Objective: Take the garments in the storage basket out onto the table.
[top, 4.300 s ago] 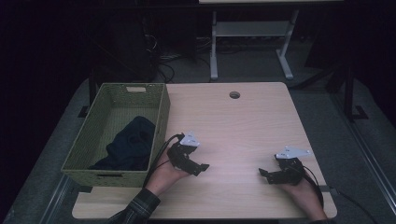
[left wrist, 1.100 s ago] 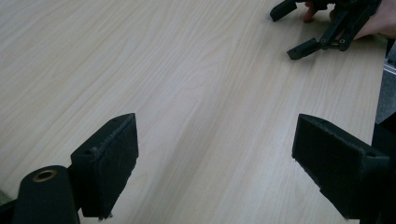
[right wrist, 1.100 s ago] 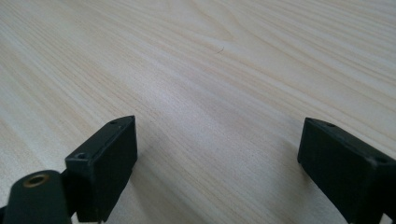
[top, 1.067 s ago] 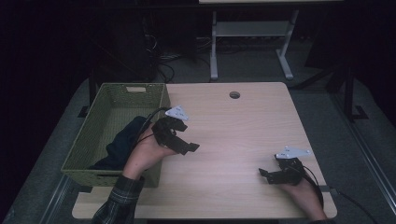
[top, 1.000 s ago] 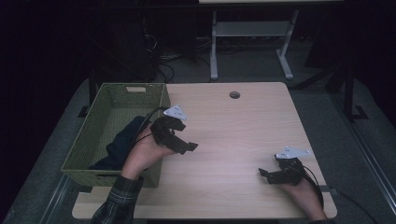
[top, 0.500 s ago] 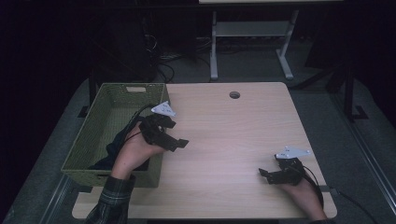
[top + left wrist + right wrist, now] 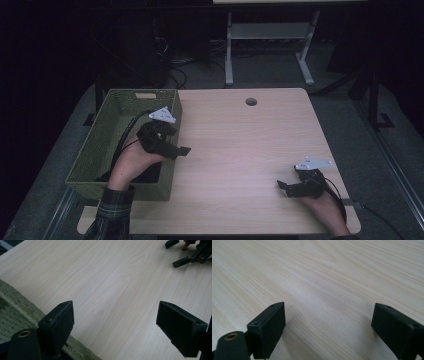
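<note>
Left gripper: jaws wide apart and holding nothing; it hangs over the right wall of the basket, with the jaws pointing right over the table.
Right gripper: jaws wide as well, empty, resting low on the table at the near right.
What changed: some seconds ago the left gripper was lying on the wood just right of the basket; since then it has lifted and travelled left and a little farther, up to the basket rim. The right gripper has not moved.
Basket: green woven one, at the left edge of the table.
Dark cloth: lies inside the basket, now mostly hidden under the left hand and forearm.
Meaning for the work: I judge the reach toward the cloth is started; the left gripper must yet turn down into the basket before it can close.
</note>
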`<state>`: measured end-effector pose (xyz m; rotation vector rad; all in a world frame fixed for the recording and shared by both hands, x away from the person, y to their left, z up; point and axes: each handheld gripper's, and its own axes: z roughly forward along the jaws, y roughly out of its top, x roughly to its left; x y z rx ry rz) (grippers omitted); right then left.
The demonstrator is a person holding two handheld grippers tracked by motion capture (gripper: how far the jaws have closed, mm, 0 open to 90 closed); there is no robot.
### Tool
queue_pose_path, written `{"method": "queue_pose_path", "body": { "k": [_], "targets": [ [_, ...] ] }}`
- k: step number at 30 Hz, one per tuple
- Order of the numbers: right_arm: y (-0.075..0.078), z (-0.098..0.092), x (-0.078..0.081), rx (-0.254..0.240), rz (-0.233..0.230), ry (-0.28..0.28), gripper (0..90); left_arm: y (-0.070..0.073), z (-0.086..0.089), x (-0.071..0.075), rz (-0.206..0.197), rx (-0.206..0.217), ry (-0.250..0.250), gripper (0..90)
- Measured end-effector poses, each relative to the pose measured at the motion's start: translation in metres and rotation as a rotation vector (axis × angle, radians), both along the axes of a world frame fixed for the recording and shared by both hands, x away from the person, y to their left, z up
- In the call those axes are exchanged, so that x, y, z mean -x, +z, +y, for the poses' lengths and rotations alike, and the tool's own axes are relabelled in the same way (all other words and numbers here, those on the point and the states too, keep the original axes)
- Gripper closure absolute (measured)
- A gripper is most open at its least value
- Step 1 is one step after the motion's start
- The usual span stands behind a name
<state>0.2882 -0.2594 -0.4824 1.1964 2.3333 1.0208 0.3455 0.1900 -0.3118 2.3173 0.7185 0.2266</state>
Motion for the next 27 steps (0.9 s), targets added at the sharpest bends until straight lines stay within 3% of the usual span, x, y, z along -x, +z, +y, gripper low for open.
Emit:
{"method": "queue_pose_path", "body": {
  "k": [7, 10, 19, 27],
  "targets": [
    [0.000, 0.000, 0.000, 0.000, 0.000, 0.000, 11.6, 0.001, 0.009, -0.001, -0.023, 0.006, 0.006, 14.3],
    [0.000, 0.000, 0.000, 0.000, 0.000, 0.000, 11.6, 0.000, 0.021, -0.002, -0.027, 0.016, 0.011, 14.3],
    [0.000, 0.000, 0.000, 0.000, 0.001, -0.002, 11.6, 0.002, 0.050, -0.002, -0.032, -0.028, 0.068, 14.2],
    [0.000, 0.000, 0.000, -0.001, 0.004, -0.002, 11.6, 0.002, 0.065, -0.001, -0.026, -0.032, 0.101, 14.2]
  ]
}}
